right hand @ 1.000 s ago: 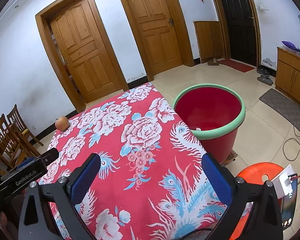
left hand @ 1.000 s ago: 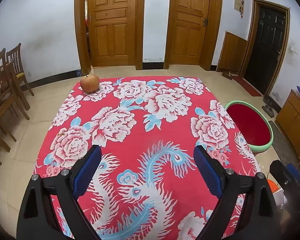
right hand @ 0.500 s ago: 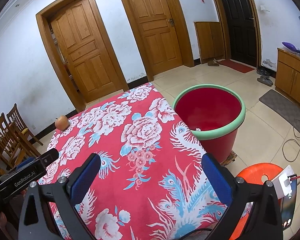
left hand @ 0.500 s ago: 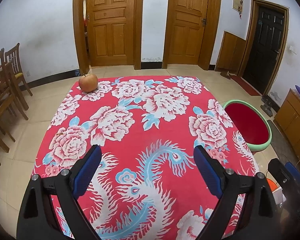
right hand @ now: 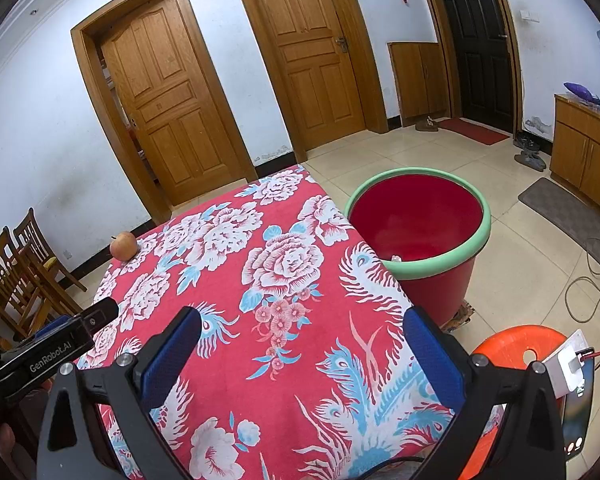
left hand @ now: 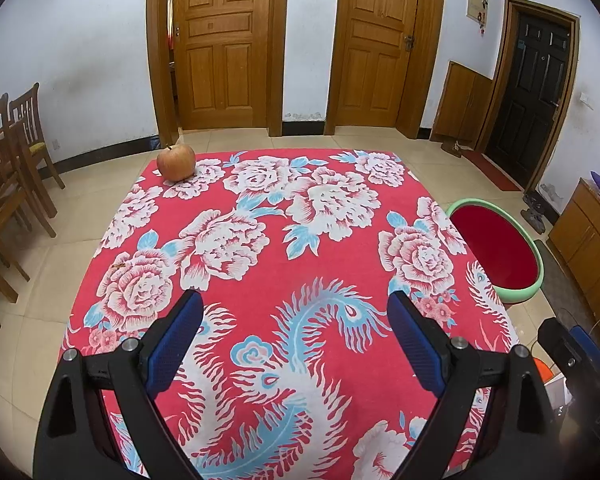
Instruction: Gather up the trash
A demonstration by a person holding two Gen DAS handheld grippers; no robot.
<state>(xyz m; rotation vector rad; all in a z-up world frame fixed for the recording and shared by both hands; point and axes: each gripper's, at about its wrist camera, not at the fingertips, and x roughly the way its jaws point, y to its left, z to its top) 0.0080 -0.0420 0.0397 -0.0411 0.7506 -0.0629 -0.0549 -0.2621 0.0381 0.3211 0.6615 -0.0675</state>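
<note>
A red bin with a green rim stands on the floor at the table's right side; it also shows in the left wrist view. A small white scrap lies inside it. An apple sits at the table's far left corner, also seen in the right wrist view. A tiny brown scrap lies on the cloth at the left. My left gripper is open and empty above the near part of the table. My right gripper is open and empty above the table's near right part.
The table carries a red floral cloth. Wooden chairs stand to the left. An orange stool with a phone is at the near right. A cable lies on the floor. A wooden cabinet lines the right wall.
The left wrist view has shifted slightly; the table and apple sit a little further left and up in frame. Both grippers stay open and empty.
</note>
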